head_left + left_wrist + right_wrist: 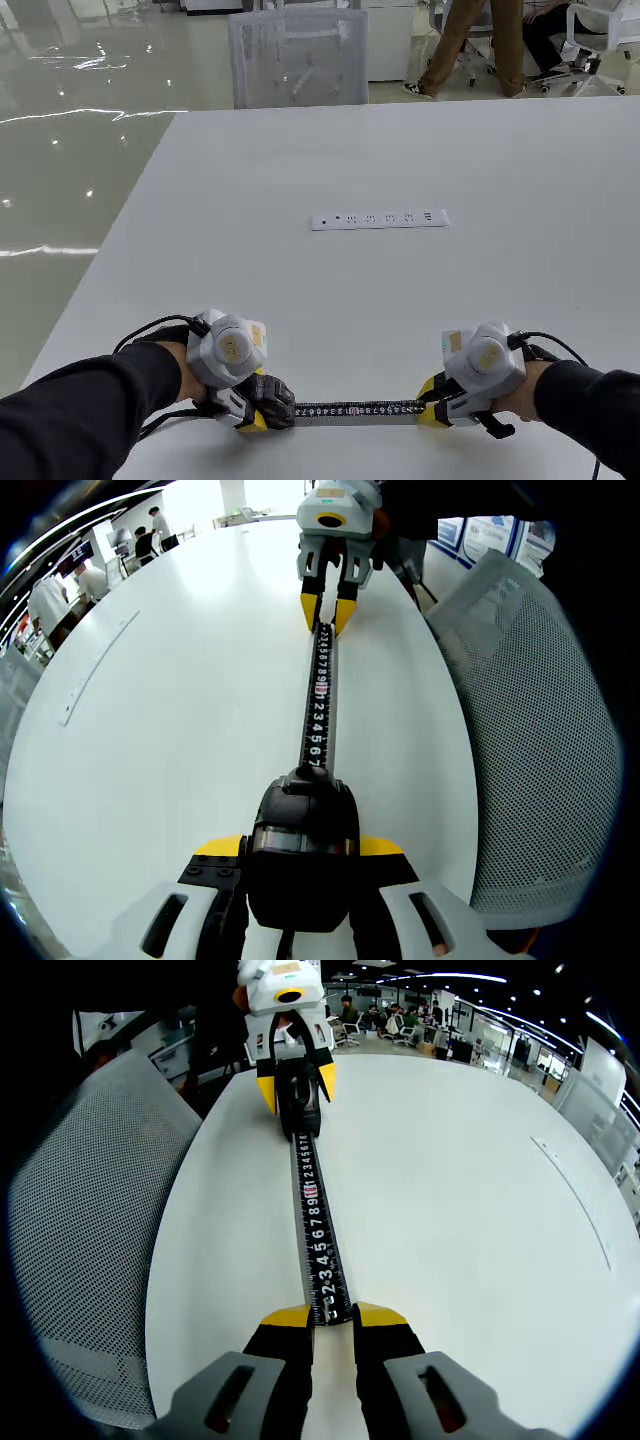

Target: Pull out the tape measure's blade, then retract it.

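The black tape measure case [268,400] lies at the table's near edge, clamped in my left gripper [250,412]. In the left gripper view the case [303,845] sits between the yellow-tipped jaws and my left gripper [300,848] is shut on it. The numbered blade [355,409] runs out flat along the table to my right gripper [432,412]. In the right gripper view my right gripper [330,1316] is shut on the end of the blade [318,1230], with the case [298,1100] far ahead. The blade [318,695] shows roughly sixteen centimetres out.
A white power strip [379,219] lies flat in the middle of the white table [400,300]. A grey mesh chair [298,57] stands at the far edge, and another mesh chair [540,740] is close behind me. People sit and stand in the background.
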Demonstrator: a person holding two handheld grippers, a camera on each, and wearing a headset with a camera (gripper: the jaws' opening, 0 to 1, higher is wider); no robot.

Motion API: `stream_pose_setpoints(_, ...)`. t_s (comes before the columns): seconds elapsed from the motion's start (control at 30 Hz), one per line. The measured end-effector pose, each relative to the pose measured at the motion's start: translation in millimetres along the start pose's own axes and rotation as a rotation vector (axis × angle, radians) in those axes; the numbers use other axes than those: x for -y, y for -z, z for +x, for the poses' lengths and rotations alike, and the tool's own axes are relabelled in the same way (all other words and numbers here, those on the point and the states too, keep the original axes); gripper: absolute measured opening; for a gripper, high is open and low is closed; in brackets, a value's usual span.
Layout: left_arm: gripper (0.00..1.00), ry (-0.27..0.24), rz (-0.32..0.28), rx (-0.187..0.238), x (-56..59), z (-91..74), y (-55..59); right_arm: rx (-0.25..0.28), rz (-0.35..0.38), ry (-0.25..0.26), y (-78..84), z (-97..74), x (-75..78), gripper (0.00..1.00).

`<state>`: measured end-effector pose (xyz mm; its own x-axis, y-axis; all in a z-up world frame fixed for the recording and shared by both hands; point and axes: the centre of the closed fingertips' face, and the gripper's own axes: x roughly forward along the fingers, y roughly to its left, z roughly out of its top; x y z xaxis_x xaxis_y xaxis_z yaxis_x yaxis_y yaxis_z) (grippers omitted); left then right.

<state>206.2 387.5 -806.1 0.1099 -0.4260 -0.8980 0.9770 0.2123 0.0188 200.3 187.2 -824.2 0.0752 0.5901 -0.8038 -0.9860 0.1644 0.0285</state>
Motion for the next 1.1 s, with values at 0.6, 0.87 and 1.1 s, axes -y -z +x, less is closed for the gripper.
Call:
stream_pose_setpoints(0.6, 0.35, -0.001, -0.001, 0.000, -0.2, -0.1, -0.4, -0.020, -0.008, 0.006, 15.0, -11.5, 2.2, 0.11)
stream_pose_setpoints(0.87, 0.35, -0.002, -0.004, 0.000, -0.2, 0.0, -0.7, -0.022, -0.003, 0.010, 17.9, -15.9, 4.4, 0.11)
stream_pose_setpoints(1.1, 0.35, -0.004, -0.004, -0.001, -0.1, -0.2, -0.4, -0.032, -0.003, 0.011, 26.2, -19.5, 5.9, 0.11)
